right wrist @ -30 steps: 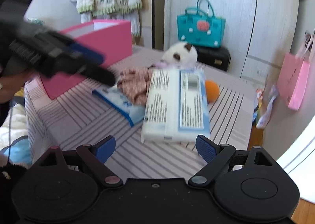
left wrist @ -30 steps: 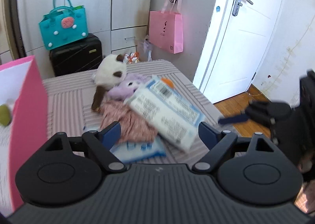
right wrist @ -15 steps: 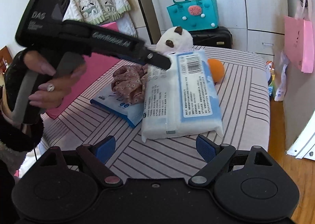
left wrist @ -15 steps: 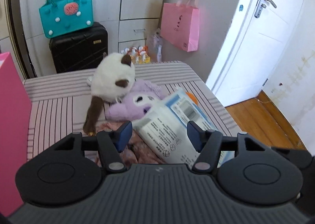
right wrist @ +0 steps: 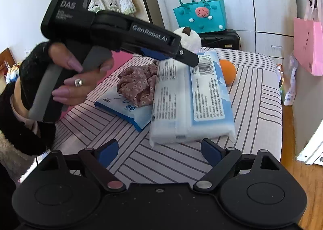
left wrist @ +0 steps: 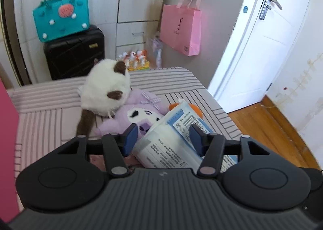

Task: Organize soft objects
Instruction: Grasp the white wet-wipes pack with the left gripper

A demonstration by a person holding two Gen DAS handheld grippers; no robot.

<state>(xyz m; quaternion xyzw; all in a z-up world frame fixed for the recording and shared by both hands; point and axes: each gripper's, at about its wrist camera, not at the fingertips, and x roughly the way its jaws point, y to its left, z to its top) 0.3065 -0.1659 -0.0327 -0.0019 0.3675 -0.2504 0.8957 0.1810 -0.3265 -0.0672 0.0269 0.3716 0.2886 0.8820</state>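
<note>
A white and blue tissue pack (right wrist: 191,98) lies on the striped table (right wrist: 252,108). My left gripper (left wrist: 163,139) is over its far end, jaws closing. The pack (left wrist: 171,145) fills the gap, bulging between both pads. My right gripper (right wrist: 159,151) stands open just short of the pack's near end, with nothing between its fingers. Beyond the pack lie a white plush with brown ears (left wrist: 105,92), a purple plush (left wrist: 137,116) and an orange ball (right wrist: 228,71). A floral cloth (right wrist: 137,84) rests on a flat blue and white packet (right wrist: 123,106) to the left.
A pink box (left wrist: 8,149) stands at the table's left side. Behind the table are a black suitcase (left wrist: 74,52) with a teal bag (left wrist: 60,19) on it, a hanging pink paper bag (left wrist: 181,30) and a white door (left wrist: 262,38). Wood floor lies to the right.
My left gripper has moved forward over the pile to the tissue pack's far end and its jaws have narrowed around it. The right gripper has rolled a little and sunk slightly.
</note>
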